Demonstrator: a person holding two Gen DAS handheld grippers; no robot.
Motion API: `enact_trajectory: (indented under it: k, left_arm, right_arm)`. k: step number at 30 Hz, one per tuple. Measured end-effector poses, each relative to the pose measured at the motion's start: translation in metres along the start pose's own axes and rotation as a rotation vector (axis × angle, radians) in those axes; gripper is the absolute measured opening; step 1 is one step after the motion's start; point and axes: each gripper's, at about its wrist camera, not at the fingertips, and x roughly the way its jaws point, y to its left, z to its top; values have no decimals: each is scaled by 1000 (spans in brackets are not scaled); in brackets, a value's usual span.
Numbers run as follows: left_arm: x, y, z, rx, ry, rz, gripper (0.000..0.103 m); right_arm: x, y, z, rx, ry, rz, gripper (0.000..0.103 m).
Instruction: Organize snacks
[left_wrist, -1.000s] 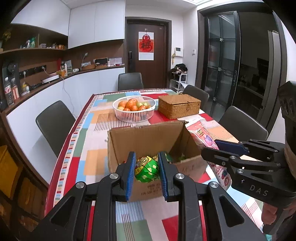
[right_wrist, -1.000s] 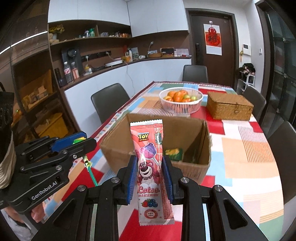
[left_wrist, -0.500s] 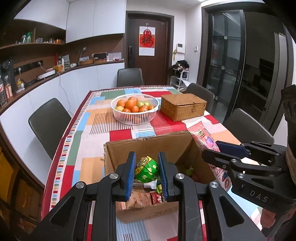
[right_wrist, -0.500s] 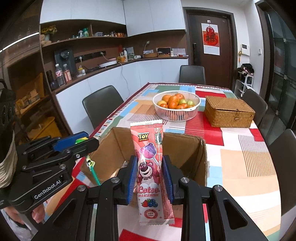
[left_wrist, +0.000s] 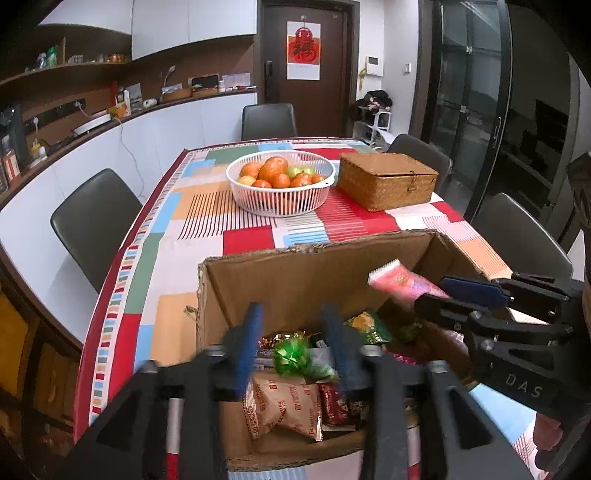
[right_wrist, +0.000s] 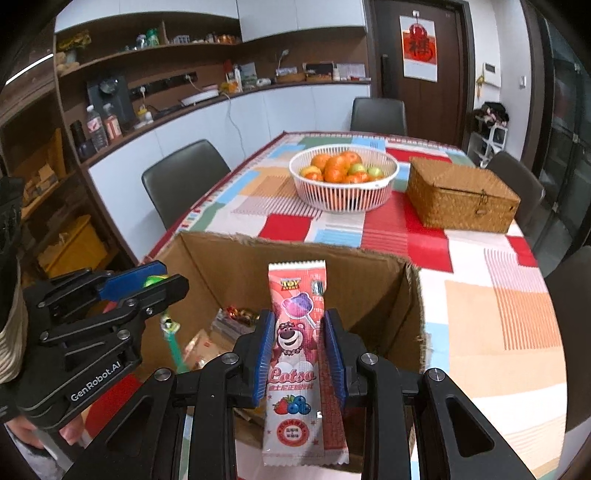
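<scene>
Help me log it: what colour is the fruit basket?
White basket, clearest in the right wrist view.

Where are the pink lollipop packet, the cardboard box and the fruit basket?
pink lollipop packet (right_wrist: 295, 332): right wrist view, bear print.
cardboard box (right_wrist: 229, 273): right wrist view, inner back wall.
fruit basket (right_wrist: 343, 199): right wrist view, white slatted side.

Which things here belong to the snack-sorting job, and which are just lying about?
Job:
- cardboard box
- pink lollipop packet, gripped by the right gripper
- green-wrapped sweet, between the left gripper's just-opened jaws
- snacks in the box

Lying about:
- fruit basket
- wicker box
- chairs
- tablecloth
</scene>
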Motion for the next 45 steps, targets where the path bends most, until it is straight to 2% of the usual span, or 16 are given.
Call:
enact_trajectory:
  k: [3,6,10,12,16,21,24,26,33,45]
  left_arm:
    - [-5,2,-3,-1,-13,25,51]
    - [-15,3,-8,-4,-25,37,51]
    - [-36,-1,-16,2,-57,61,58]
    - [-49,-4,-22,8,-80,80,60]
    - [-76,-8,-35,7,-123,103,67]
    - [-111,-17,-54,3,-163,104,75]
    - [-130,-22,-65,10,-188,117,85]
    - [-144,-27,-72,15,-212,130,88]
    - [-183,-37,-96,15,-272,160,103]
    - [-221,-45,-127,-9,-309,185,103]
  right_arm:
    - [7,-3,-3,11,26,-3,41]
    - [3,-3,-8,14,14,-22,42]
    - [-12,0,-16,15,-12,-36,48]
    - [-22,3,-20,15,-28,-44,54]
    - [-49,11,-32,3,-71,-57,62]
    - [-91,22,-53,-13,-153,-118,78]
    - [-114,26,-64,-16,-202,-146,83]
    - [-130,30,-73,-23,-230,-166,86]
    - [-167,39,-103,-22,-283,-189,91]
    - [-202,50,-143,-20,-314,-201,91]
